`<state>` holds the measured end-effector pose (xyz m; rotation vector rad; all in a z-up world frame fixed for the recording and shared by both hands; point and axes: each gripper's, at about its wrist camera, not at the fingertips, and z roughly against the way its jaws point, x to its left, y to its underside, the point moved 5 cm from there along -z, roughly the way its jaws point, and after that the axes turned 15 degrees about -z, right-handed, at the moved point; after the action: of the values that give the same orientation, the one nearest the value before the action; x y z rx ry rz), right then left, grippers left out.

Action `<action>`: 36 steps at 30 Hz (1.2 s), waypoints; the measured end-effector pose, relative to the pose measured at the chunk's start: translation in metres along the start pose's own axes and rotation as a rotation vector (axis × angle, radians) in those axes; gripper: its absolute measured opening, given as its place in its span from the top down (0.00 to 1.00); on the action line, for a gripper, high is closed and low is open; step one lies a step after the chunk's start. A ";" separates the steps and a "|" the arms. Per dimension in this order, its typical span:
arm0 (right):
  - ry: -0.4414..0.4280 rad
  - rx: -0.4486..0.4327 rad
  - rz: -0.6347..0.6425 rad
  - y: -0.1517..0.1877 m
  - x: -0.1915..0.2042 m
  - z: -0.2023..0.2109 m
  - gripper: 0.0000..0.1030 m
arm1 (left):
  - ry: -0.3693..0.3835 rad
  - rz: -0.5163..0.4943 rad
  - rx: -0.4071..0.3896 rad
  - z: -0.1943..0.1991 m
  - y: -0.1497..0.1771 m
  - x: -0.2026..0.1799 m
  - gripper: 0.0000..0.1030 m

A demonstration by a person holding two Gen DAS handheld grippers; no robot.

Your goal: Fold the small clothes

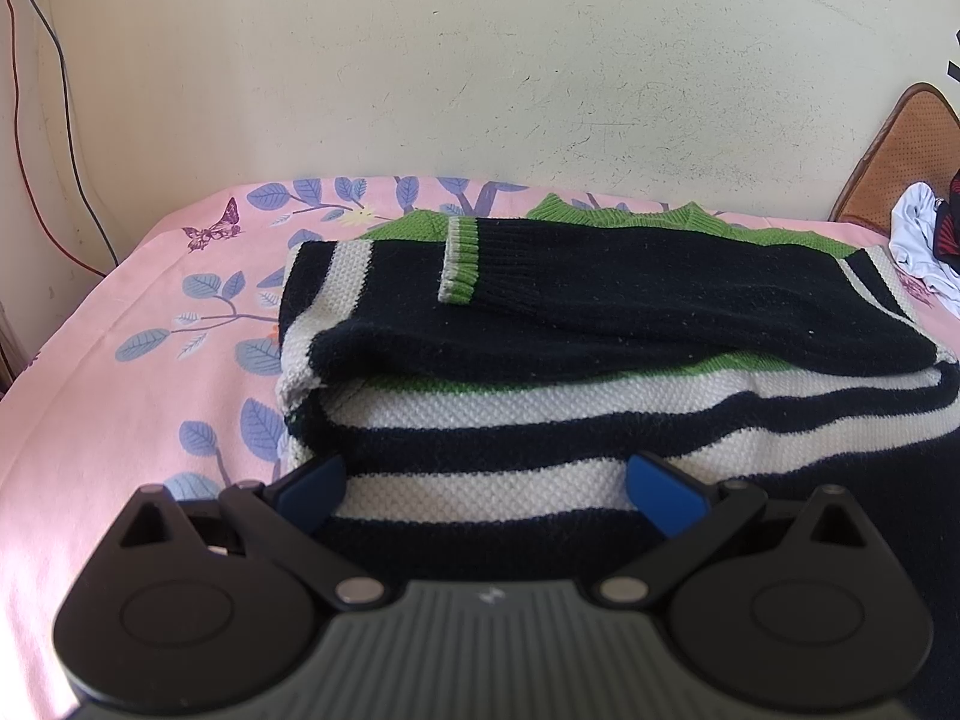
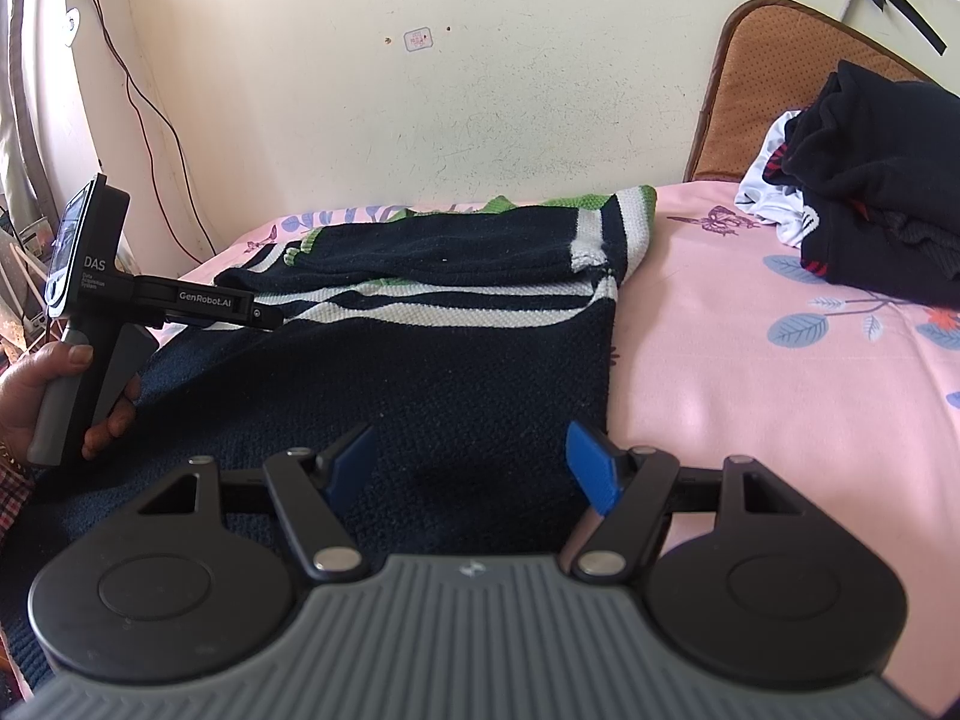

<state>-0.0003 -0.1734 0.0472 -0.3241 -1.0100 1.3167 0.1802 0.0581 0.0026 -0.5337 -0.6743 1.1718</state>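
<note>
A black knit sweater (image 1: 630,294) with white stripes and green trim lies on the pink floral bedsheet (image 1: 120,372). Its sleeves are folded across the chest, and one green-edged cuff (image 1: 459,261) lies on top. My left gripper (image 1: 486,480) hangs open over the striped lower left part, blue pads wide apart and gripping nothing. In the right wrist view the sweater (image 2: 456,354) runs away from me. There my right gripper (image 2: 471,456) stands open above the dark hem near the sweater's right edge. The left gripper (image 2: 264,317) shows at the left, held by a hand (image 2: 36,384).
A loose pile of black, white and red clothes (image 2: 870,198) sits at the back right of the bed, against a brown cushion (image 2: 774,60). The cream wall stands just behind the bed. Cables (image 2: 138,90) hang down at the left. Bare pink sheet (image 2: 750,390) lies right of the sweater.
</note>
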 end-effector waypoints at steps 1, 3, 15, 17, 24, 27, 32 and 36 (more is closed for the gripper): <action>0.000 0.000 0.000 0.000 0.000 0.000 0.30 | 0.000 -0.001 0.000 0.000 0.000 0.000 0.00; 0.000 0.000 0.000 0.000 0.000 0.000 0.30 | 0.000 -0.001 0.002 0.001 0.001 -0.001 0.00; -0.053 0.003 -0.029 -0.001 -0.001 0.008 0.30 | 0.097 0.069 -0.074 0.138 0.095 0.007 0.00; -0.126 0.017 -0.044 0.000 0.001 0.019 0.30 | 0.122 0.106 -0.097 0.165 0.112 0.015 0.00; -0.291 0.110 0.020 0.018 0.015 0.079 0.30 | 0.161 0.156 -0.029 0.206 0.154 0.022 0.00; -0.278 0.174 0.016 0.032 0.011 0.097 0.30 | 0.123 0.152 0.036 0.202 0.169 0.020 0.00; -0.231 0.242 -0.006 0.058 0.004 0.111 0.30 | 0.130 0.163 0.094 0.202 0.187 0.018 0.00; -0.206 0.237 -0.010 0.073 0.002 0.117 0.30 | 0.142 0.134 0.101 0.206 0.191 0.014 0.00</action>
<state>-0.1368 -0.1899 0.0617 -0.0027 -1.0115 1.4657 -0.0897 0.1368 0.0151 -0.5782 -0.4607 1.2734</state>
